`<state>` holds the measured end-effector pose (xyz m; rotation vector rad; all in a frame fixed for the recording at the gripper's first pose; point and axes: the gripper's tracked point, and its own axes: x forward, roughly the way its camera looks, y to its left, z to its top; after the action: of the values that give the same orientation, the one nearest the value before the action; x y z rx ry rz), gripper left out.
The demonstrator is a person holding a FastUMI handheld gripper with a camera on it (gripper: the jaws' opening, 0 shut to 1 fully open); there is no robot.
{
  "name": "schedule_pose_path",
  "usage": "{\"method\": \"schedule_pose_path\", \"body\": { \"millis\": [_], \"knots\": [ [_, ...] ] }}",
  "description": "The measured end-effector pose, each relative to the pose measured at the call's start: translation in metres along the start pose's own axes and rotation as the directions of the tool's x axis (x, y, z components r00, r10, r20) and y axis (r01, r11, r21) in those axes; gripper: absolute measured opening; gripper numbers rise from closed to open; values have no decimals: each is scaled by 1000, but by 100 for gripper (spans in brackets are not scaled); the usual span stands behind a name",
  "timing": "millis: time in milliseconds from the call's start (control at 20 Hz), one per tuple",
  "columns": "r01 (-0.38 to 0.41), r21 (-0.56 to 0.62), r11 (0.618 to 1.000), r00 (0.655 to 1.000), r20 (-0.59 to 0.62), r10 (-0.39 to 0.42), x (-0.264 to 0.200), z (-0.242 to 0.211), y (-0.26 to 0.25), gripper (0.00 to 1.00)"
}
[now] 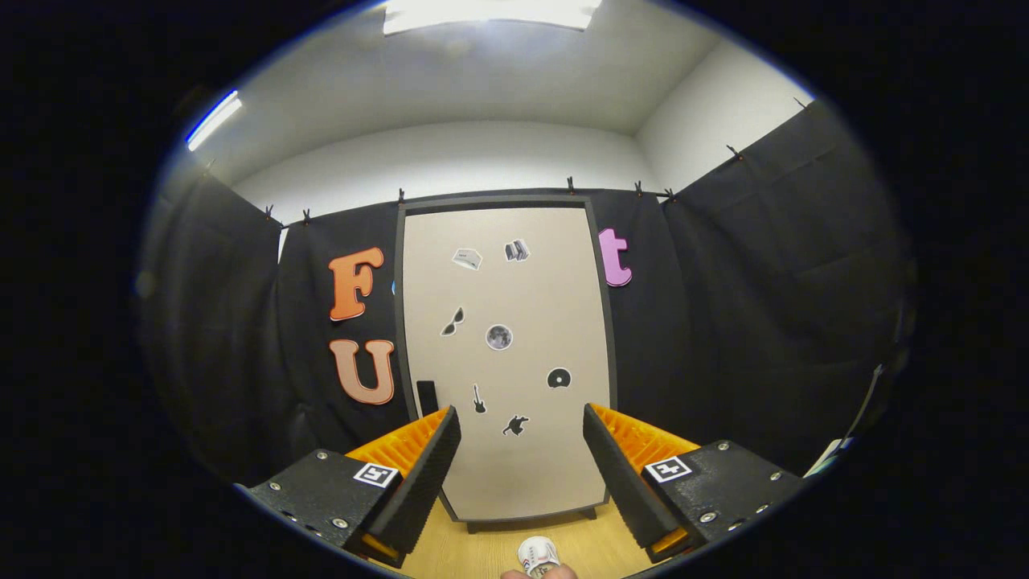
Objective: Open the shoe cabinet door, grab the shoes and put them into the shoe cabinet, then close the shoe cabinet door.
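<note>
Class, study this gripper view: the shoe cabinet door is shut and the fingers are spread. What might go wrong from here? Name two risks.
1. The handle is a small dark tab at the edge of the cabinet door, off to one side of the open gripper; the fingers might miss it or slip off.
2. The shoe lies on the floor just in front of the door, so the swinging door may hit it.

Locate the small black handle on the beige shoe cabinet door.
In the gripper view, the small black handle sits low on the closed beige door's left edge, just above the open gripper's left finger.
</note>
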<state>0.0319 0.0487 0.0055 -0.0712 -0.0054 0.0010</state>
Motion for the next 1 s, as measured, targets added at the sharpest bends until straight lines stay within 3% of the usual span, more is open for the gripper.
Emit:
{"method": "schedule_pose_path", "body": {
  "millis": [700,1000],
  "knots": [
    [-18,8,1000,999,-46,19,87,-38,49,96],
    [-73,12,997,996,-42,73,128,-54,85,96]
  ]
}}
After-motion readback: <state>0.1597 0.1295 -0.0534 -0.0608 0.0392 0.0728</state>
